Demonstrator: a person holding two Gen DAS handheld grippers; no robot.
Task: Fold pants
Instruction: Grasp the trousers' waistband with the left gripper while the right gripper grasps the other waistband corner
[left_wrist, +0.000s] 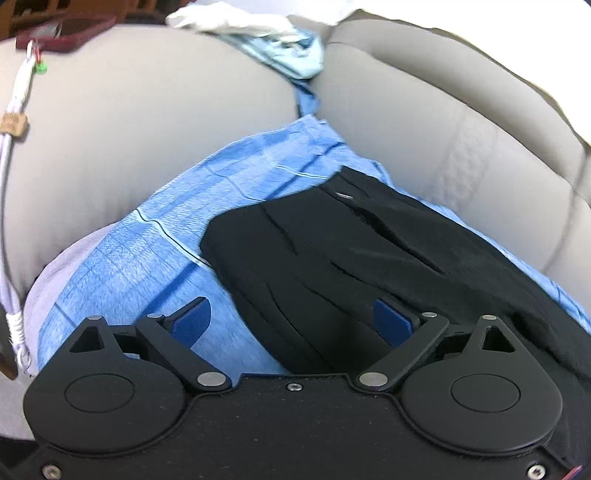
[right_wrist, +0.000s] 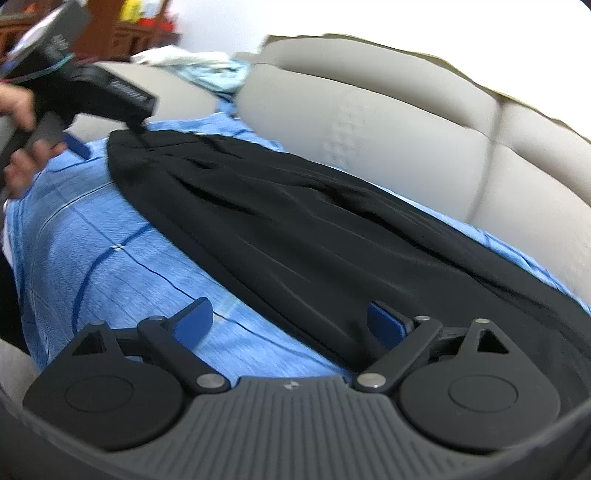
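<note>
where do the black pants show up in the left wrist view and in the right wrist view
Left wrist: black pants fill centre to lower right, reaching between the open fingers.
Right wrist: black pants run diagonally from upper left to lower right.
Shared landmark: the blue checked cloth beneath them.

the black pants (right_wrist: 295, 221) run off the right edge in both views, so their far-right end is unseen, and motion blur softens their folds in the right wrist view. the blue cloth (left_wrist: 147, 251) is hidden wherever the pants cover it. clutter at far left (left_wrist: 62, 31) is too blurred to identify.
</note>
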